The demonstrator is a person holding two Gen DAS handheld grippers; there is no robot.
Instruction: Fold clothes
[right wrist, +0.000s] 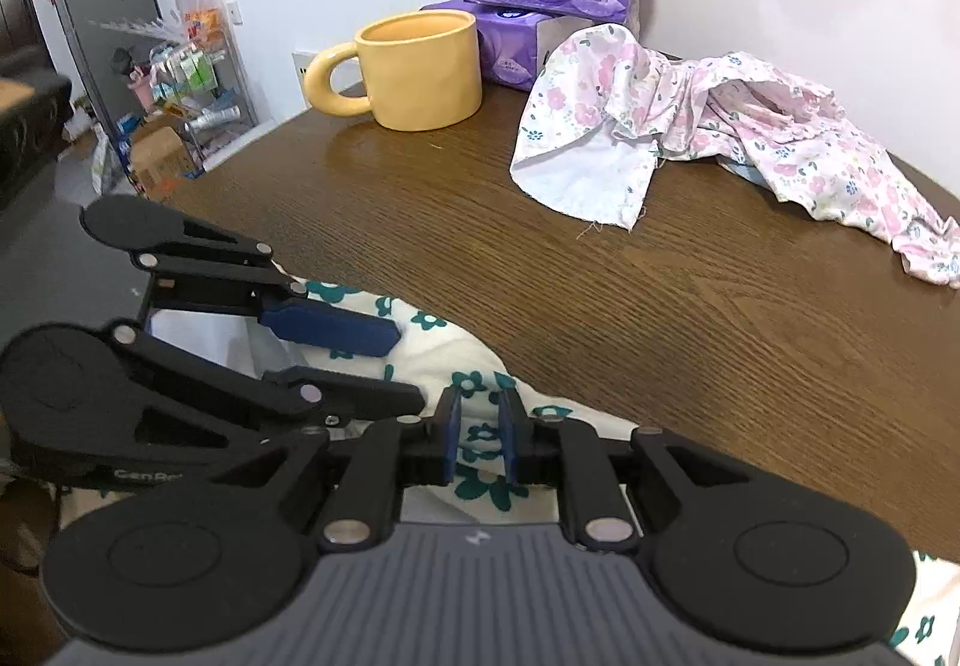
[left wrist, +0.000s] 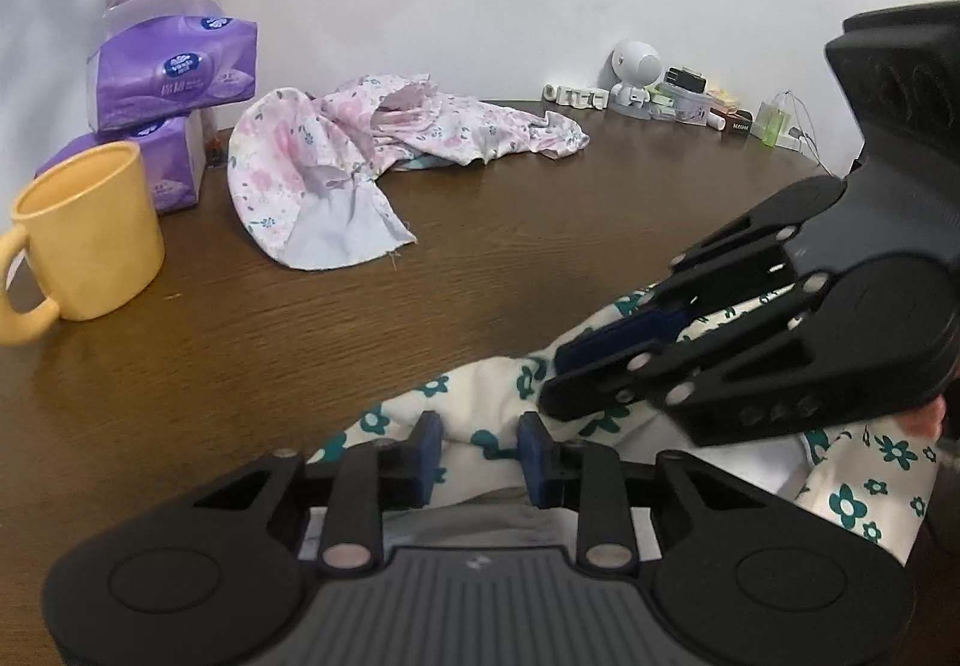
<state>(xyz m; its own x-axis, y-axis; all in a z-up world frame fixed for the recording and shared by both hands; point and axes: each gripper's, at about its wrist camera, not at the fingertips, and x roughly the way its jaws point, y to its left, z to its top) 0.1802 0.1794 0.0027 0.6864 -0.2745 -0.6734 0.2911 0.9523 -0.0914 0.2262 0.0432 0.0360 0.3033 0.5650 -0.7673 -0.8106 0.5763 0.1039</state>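
Table (left wrist: 480, 258) was mostly bare dark wood. Two garments were on it, neither folded as far as either view showed.

Pink floral garment (left wrist: 360, 150) lay crumpled in a heap toward the far side, near the tissue packs (left wrist: 174, 78) and well apart from both grippers. Untouched, by my read.

White garment with teal flowers (right wrist: 456, 354) was bunched at the near table edge, partly hanging off toward the person. Both grippers were on it. No clean crease or flat layer visible, so I'd put the task at an early stage: first item only being gathered or positioned, second item entirely left.

Left gripper (left wrist: 480, 444) had fabric between its blue pads, jaws narrowly apart. Cloth looked bunched in the gap, but I couldn't tell if the pads actually pressed on it.

Right gripper (right wrist: 480, 447) sat just beside it, jaws close together with a printed strip of the same cloth between them. Firm pinch or loose, couldn't tell.

Yellow mug (right wrist: 420, 66) stood clear of both garments.
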